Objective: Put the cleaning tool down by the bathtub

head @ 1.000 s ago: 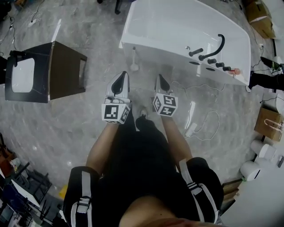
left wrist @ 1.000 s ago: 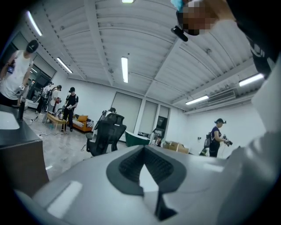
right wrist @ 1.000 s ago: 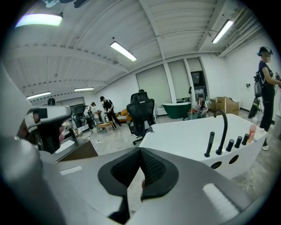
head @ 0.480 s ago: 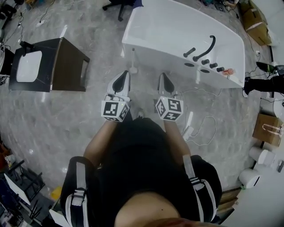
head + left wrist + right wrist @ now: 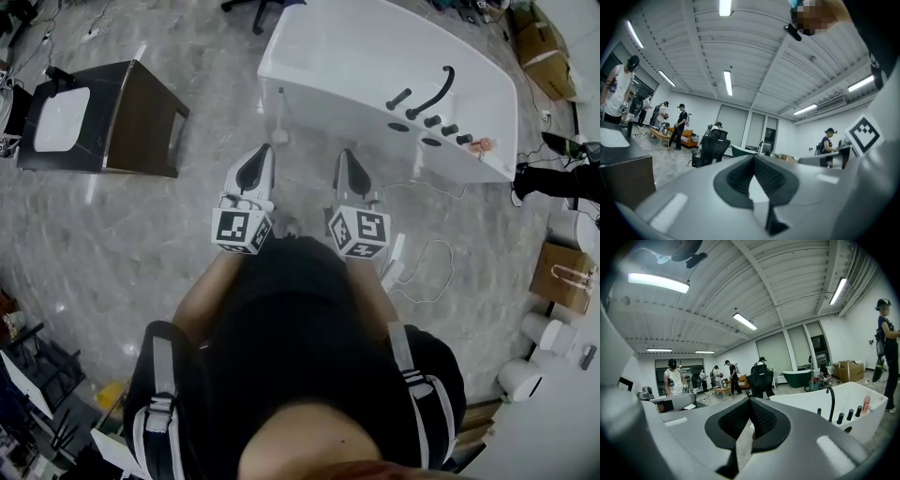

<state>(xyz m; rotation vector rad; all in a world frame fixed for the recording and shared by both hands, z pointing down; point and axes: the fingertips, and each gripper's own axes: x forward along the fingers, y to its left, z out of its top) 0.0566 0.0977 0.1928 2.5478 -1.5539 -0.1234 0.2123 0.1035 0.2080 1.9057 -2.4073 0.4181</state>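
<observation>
The cleaning tool [image 5: 279,135], a thin white stick on a small round foot, stands upright on the grey marbled floor [image 5: 141,234], just beside the glossy white bathtub [image 5: 356,66] with its curved black tap [image 5: 433,92]. The left claw [image 5: 262,152] and the right claw [image 5: 346,156], smooth grey shells with ribbed black pads, are both closed tip to tip and hold nothing.

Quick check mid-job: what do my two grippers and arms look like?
Both the left gripper and right gripper are light grey tapering shells with black ribbed pads. Each carries a white cube with black square markers. The person wears black, with white straps at the shoulders.
</observation>
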